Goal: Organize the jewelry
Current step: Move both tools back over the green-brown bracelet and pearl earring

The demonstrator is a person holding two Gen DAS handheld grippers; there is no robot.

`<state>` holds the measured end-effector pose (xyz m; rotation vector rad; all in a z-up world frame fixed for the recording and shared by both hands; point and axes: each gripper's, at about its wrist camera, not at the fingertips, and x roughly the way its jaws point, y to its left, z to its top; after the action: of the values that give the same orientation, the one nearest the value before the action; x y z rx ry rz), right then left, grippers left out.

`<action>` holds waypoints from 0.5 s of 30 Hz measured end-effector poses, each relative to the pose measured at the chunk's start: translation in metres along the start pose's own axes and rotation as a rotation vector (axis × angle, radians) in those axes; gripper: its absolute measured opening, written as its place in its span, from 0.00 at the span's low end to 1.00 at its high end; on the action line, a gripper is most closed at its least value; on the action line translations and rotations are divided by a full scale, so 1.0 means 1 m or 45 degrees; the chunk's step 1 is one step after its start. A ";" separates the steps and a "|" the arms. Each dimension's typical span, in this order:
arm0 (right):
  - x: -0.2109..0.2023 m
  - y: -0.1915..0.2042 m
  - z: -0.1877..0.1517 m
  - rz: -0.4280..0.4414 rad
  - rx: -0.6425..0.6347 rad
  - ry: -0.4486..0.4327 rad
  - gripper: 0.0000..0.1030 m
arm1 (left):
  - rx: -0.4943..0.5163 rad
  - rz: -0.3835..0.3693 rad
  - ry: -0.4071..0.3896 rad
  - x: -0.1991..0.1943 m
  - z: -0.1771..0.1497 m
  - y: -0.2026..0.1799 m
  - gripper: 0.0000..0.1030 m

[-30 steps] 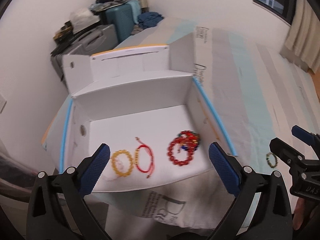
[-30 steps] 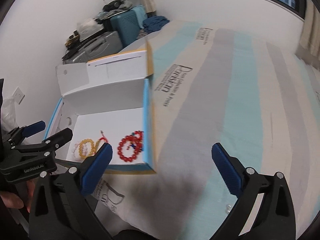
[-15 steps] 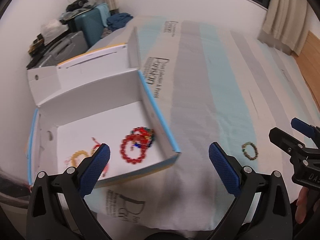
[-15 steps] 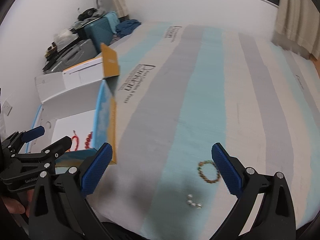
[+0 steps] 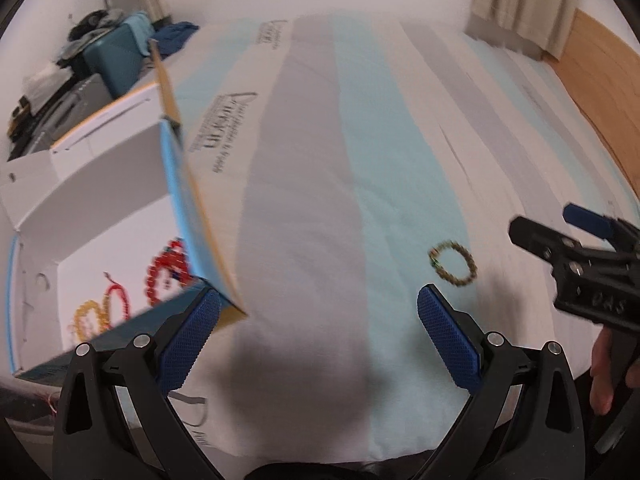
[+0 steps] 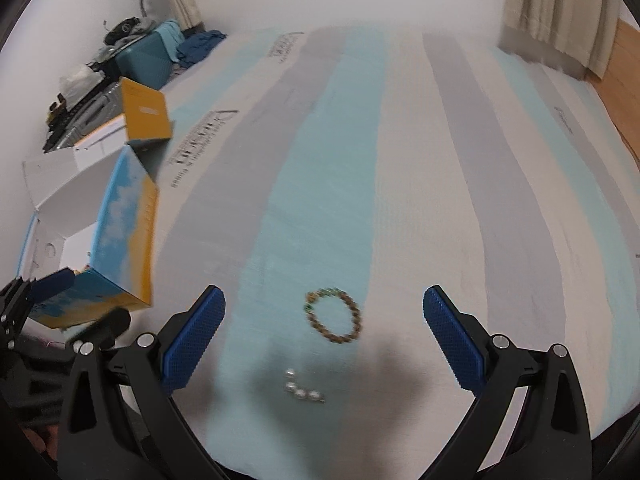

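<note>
In the left wrist view, the left gripper (image 5: 318, 332) is held spread and empty over the striped bedsheet (image 5: 304, 208), red bracelets (image 5: 166, 268) lying in the open box (image 5: 96, 216) at left; in the right wrist view, the right gripper (image 6: 324, 336) is spread wide, the brown bead bracelet (image 6: 334, 315) lying between its fingers, pearl beads (image 6: 300, 388) nearer.

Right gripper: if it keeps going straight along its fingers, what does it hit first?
Likely the brown beaded bracelet on the striped bedsheet, roughly centred ahead of the open right gripper. The small pearl piece lies nearer; depth unclear.
</note>
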<state>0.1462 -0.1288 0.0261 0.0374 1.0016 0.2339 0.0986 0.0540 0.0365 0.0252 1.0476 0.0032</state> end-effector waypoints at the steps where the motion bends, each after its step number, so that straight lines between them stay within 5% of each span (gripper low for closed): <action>1: 0.004 -0.003 -0.001 0.001 0.003 0.005 0.93 | 0.015 -0.009 0.008 0.006 -0.004 -0.007 0.94; 15: 0.080 -0.028 -0.017 -0.034 0.015 0.241 0.91 | 0.141 -0.090 0.195 0.071 -0.022 -0.065 0.93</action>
<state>0.1781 -0.1404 -0.0536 0.0129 1.1913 0.2097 0.1141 -0.0093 -0.0376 0.0893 1.2002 -0.1187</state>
